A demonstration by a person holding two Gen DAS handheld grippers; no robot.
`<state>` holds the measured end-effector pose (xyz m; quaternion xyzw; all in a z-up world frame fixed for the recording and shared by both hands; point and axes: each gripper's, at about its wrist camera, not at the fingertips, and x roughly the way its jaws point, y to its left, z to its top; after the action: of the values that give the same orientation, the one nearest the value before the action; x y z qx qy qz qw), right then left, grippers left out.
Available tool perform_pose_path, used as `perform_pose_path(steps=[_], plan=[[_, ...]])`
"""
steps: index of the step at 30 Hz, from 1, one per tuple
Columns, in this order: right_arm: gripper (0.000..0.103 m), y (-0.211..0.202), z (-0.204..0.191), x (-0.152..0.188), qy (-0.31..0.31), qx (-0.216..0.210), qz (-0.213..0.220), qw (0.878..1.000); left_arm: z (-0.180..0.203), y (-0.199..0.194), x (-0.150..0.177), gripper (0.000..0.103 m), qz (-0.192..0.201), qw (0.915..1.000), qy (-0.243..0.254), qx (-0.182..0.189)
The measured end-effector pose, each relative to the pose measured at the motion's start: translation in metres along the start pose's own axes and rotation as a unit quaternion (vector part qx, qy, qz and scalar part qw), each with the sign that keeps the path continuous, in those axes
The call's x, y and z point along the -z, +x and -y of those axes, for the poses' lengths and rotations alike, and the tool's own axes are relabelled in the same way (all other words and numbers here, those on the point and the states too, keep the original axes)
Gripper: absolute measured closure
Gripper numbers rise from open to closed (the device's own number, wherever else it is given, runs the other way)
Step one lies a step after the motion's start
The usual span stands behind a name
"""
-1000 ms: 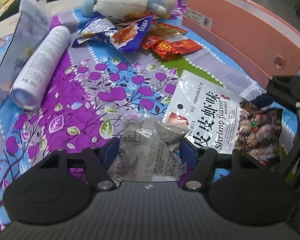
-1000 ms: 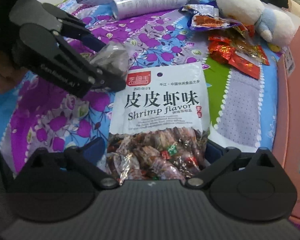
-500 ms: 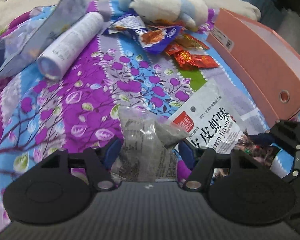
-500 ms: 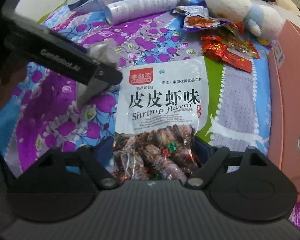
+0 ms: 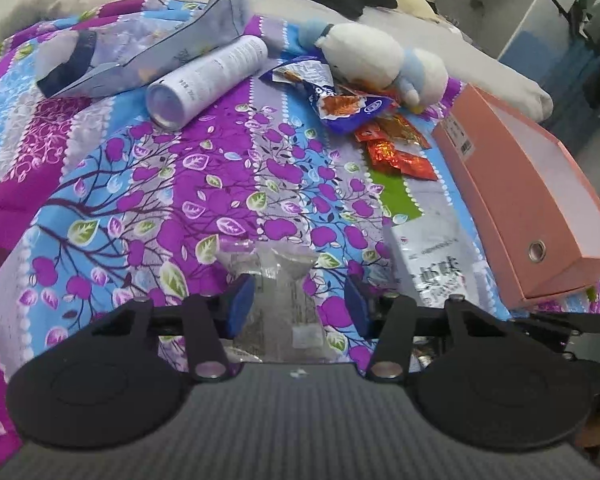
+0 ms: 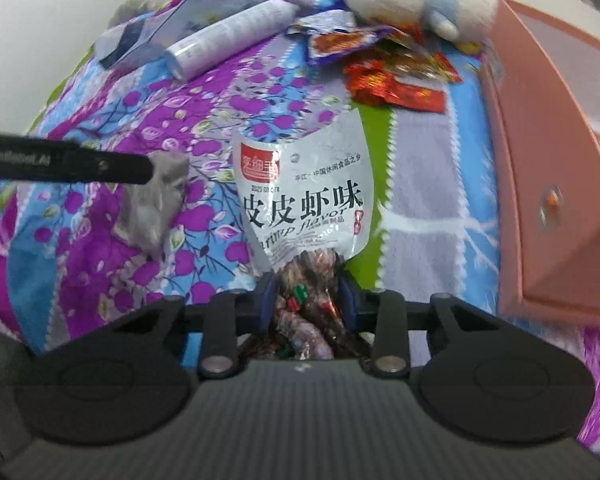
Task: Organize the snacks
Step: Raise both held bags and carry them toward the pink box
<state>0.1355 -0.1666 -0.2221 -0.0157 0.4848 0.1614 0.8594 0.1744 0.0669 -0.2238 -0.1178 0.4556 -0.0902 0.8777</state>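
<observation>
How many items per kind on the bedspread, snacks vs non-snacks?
Snack packs: 4 at least, namely shrimp flavor bag, clear packet, blue wrapper, red foil packets (a pile, number unclear, counted as 1)
Spray can: 1
Plush toy: 1
Pink box: 1
Grey pouch: 1
Total: 8

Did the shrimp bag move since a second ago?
Yes. In the right wrist view the shrimp bag used to lie flat; now its lower end is bunched between the closing right tool, and its top sits farther from the pink box.
</observation>
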Motion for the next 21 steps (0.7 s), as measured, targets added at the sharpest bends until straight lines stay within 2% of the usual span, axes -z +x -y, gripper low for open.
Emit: perform_pose_path(steps=[7,11,21], plan=[[0.068,-0.016,0.007,0.008,0.041,0.018,0.017,0.999,-0.005,0.016,0.008,0.044,-0.003,0.9997,-0.008,-0.022],[0.068,-0.01,0.005,0.01,0.043,0.029,0.02,0.998,-0.009,0.033,0.009,0.034,0.0,0.9986,-0.008,-0.053],[0.068,-0.002,0.0,0.011,0.066,0.038,0.027,0.997,0.0,0.067,0.007,0.035,-0.011,0.9964,0.024,-0.08]])
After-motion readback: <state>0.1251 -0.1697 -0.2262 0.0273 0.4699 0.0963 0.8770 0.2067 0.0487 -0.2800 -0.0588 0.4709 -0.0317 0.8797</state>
